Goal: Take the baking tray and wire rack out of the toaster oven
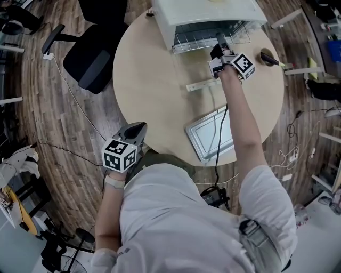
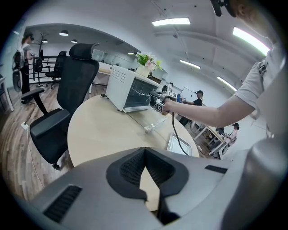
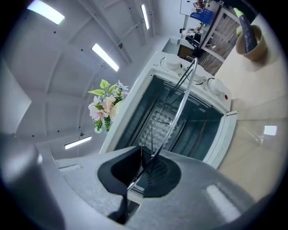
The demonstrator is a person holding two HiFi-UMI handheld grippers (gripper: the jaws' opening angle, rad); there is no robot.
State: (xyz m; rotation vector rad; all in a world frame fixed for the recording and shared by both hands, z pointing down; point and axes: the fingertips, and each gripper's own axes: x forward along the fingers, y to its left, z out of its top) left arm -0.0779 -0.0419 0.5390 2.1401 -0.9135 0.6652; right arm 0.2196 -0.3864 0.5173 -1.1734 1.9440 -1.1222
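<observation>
Nearest, the left hand-held gripper [image 1: 137,128] hangs empty, jaws together, well away from the toaster oven [image 1: 208,11]. One baking tray [image 1: 209,134] already lies on the counter [image 1: 152,90] before that oven; the right hand-held gripper [image 3: 150,158] pinches the single wire rack [image 3: 177,101] at the oven's mouth, seemingly to draw it out.

Round pale-wood table [image 1: 144,96] stood on a dark plank floor [image 1: 58,122], with a black office chair [image 1: 93,56] just beside its edge. Long light strips [image 2: 171,21] were set in the white ceiling [image 2: 103,18] of an open office.
</observation>
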